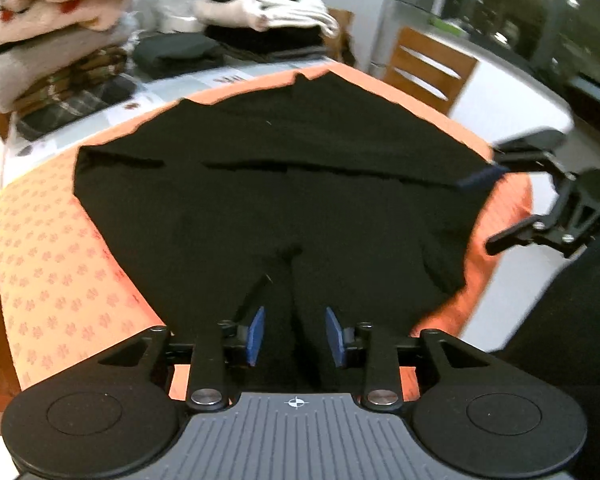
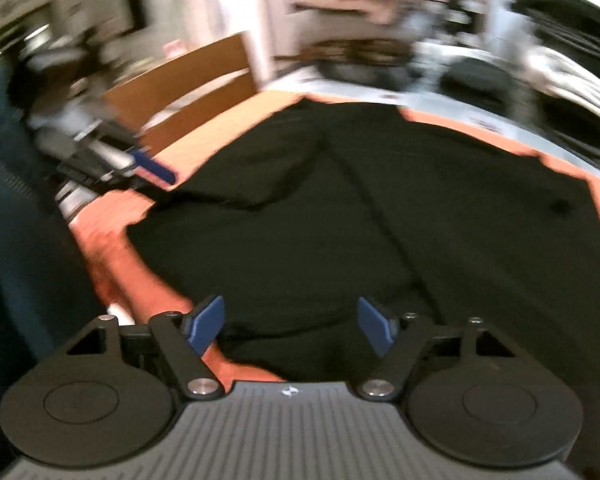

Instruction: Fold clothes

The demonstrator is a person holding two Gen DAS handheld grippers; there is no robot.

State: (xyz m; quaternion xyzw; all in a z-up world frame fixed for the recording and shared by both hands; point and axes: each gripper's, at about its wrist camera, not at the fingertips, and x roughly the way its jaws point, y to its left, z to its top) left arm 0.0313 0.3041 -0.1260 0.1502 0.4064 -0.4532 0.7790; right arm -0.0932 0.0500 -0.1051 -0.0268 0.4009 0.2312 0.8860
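Black fabric fills the middle of both views: a dark garment (image 1: 276,184) lies spread on an orange patterned cloth (image 1: 48,248) that covers the bench (image 1: 100,120), with one layer folded across it so that a long edge runs from left to right over the middle. In the left wrist view the left tongs (image 1: 295,336) hang over the near edge of the garment, their blue pads (image 1: 256,336) partly parted; the black cloth lies under and between them, but the pads do not press on it. At the right edge of that view the right tongs (image 1: 496,208) stand beside the right side of the garment, one blue pad at the end of the folded edge — whether it touches the fabric I cannot tell. In the right wrist view, which is blurred, the right tongs (image 2: 292,326) are spread wide over the garment's near corner with nothing gripped, and the left tongs (image 2: 152,168) show at the far left by the garment's edge. Beyond the orange cloth, at the far side of the bench, folded clothes are piled: a cream fleece stack with coloured dots (image 1: 48,12) at far left and a stack of black and white pieces (image 1: 260,12) further right. A wooden chair (image 1: 428,68) stands behind the bench at right.
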